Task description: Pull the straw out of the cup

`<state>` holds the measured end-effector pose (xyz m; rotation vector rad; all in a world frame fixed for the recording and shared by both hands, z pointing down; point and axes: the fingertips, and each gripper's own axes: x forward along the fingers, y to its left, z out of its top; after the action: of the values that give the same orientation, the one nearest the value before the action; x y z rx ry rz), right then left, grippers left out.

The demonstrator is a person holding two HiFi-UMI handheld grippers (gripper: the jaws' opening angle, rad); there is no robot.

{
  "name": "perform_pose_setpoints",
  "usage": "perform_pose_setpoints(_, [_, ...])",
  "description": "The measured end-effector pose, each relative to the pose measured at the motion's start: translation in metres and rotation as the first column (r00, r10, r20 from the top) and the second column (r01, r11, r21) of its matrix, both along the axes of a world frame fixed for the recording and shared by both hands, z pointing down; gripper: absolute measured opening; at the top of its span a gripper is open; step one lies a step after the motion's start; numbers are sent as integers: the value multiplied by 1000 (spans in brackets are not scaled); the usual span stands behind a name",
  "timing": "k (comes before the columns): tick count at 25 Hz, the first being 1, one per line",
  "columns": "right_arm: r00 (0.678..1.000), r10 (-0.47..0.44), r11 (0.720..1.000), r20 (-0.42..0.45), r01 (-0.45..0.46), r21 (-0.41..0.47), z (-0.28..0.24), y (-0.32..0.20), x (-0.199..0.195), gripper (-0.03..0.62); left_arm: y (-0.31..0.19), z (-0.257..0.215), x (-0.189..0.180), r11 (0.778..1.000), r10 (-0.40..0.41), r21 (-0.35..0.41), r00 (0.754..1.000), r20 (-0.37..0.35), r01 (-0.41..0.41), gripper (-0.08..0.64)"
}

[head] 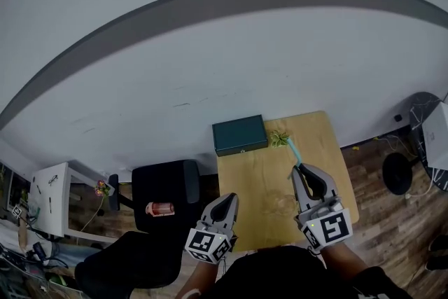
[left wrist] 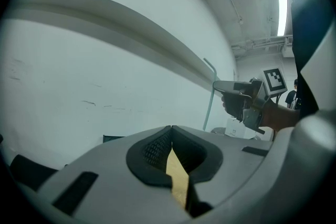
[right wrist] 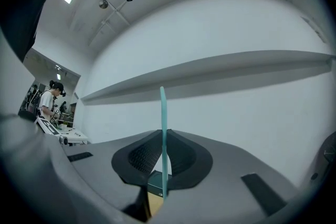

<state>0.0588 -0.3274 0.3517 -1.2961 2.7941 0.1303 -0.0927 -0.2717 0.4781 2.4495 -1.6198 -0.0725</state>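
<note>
A thin teal straw (right wrist: 163, 134) stands upright between the pads of my right gripper (right wrist: 164, 139), which is shut on it and held level above the wooden table (head: 259, 175). In the head view the straw (head: 295, 149) sticks out past the right gripper (head: 298, 170). The left gripper view shows the straw (left wrist: 210, 93) hanging free below the right gripper (left wrist: 219, 84), out of any cup. A faint glassy shape (head: 280, 204) on the table may be the cup. My left gripper (head: 234, 199) is shut on nothing, its tips (left wrist: 171, 128) meeting.
A dark green box (head: 240, 134) and a small green plant (head: 280, 138) sit at the table's far edge by the white wall. A black chair (head: 164, 199) with a red object (head: 160, 209) stands at the left. A white desk (head: 52, 196) is further left.
</note>
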Motion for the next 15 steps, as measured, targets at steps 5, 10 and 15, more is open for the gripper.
perform_pose_setpoints(5, [1000,-6,1000,-2,6,-4,2,0,-1,46,5,1,0,1000,-6,-5,1000,-4,6,18])
perform_pose_setpoints(10, [999,12,999,-48,-10,33,2,0,-1,46,8,-1,3,1000,0,-1,1000,-2,0,18])
perform_pose_setpoints(15, [998,14,999,-59,-11,46,1,0,0,46,7,-2,5,1000,2,1,1000,3,-2,18])
